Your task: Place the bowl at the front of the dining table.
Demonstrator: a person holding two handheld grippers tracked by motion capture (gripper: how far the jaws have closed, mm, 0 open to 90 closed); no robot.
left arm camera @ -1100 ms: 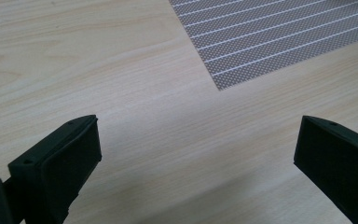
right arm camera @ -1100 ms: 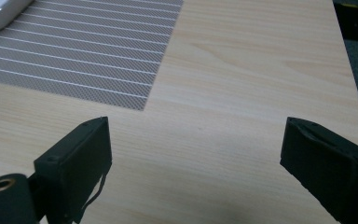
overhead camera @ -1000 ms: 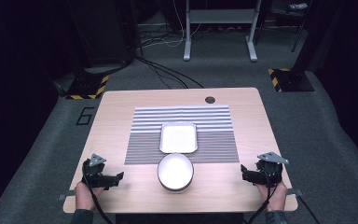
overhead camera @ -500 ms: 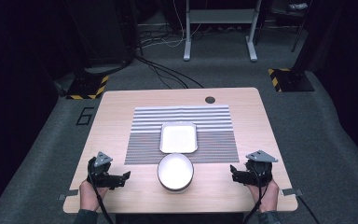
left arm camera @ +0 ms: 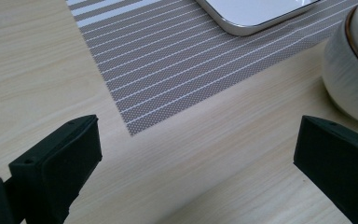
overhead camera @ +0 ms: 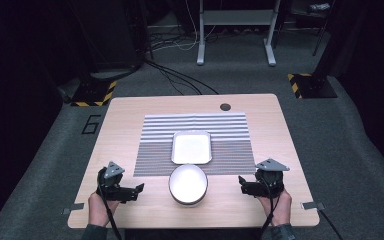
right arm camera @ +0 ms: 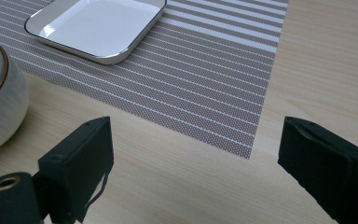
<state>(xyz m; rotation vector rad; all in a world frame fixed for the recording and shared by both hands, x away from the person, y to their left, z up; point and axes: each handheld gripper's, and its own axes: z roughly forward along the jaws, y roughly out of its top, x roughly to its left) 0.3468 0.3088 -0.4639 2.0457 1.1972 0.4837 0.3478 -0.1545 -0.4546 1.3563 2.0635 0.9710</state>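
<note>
From above, the left gripper (overhead camera: pixel 139 189) and the right gripper (overhead camera: pixel 242 187) sit at the near edge of the table (overhead camera: pixel 130 115), both pointing inward at the white bowl (overhead camera: pixel 188 184) between them. The bowl stands on bare wood, just off the near edge of the striped placemat (overhead camera: pixel 230 130), and the square white tray (overhead camera: pixel 191 147) lies on the mat right behind it, very close to the bowl. Nothing is in either grip.

Over to the left gripper view: jaws spread wide, only wood and the mat's corner (left arm camera: pixel 131 130) between them. The bowl's rounded side (left arm camera: pixel 349 79) bulges in at the right, near the right-hand jaw but apart from it, and a corner of the tray (left arm camera: pixel 256 11) peeks in at the top.

Right gripper view, same story mirrored: jaws wide and empty, bowl (right arm camera: pixel 0 98) at the left edge, tray (right arm camera: pixel 98 25) up on the stripes.

The risk as I see it: that bowl wall is smooth and curved, so a pinch landing low or off-centre could squirt it sideways into the tray. Two grippers closing unevenly could tip it.

Writing? A large "6" (overhead camera: pixel 91 124) marked on the floor left of the table; no brand on the dishes.
</note>
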